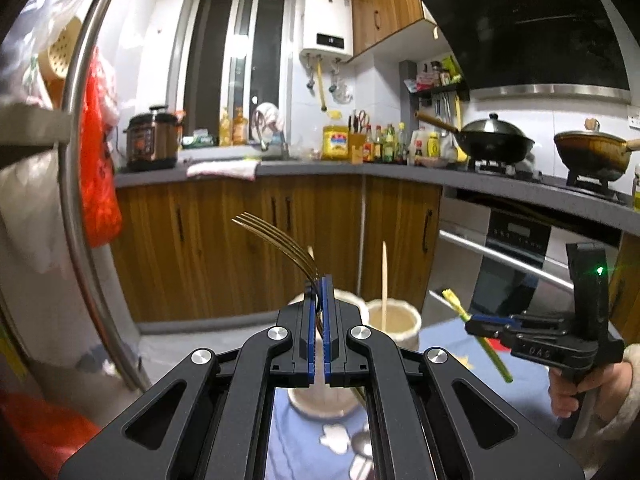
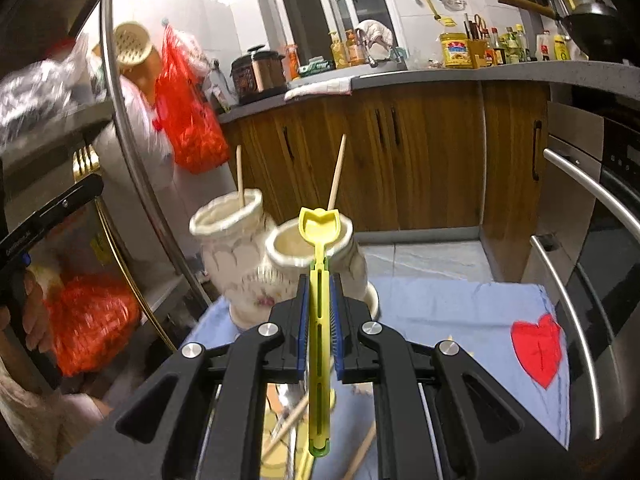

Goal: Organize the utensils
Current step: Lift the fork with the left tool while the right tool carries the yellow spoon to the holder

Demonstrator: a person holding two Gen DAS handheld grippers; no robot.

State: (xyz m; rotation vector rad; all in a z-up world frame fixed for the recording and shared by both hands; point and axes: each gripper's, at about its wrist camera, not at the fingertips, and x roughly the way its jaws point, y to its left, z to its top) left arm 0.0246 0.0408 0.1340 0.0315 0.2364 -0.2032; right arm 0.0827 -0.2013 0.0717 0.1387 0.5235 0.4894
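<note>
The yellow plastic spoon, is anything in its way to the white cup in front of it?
Nothing visible blocks it. The yellow plastic spoon, clamped in the right gripper, points at the nearer white ceramic cup's open mouth. One wooden chopstick already leans at that cup's far rim.

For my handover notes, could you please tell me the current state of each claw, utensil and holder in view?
Left claw: shut on the gold fork.
Gold fork: held aloft, tines up.
Right claw: shut on the yellow utensil.
Yellow utensil: held by its handle, head forward.
Left ceramic holder: upright, one chopstick inside.
Right ceramic holder: upright, one wooden stick rising behind it.
</note>
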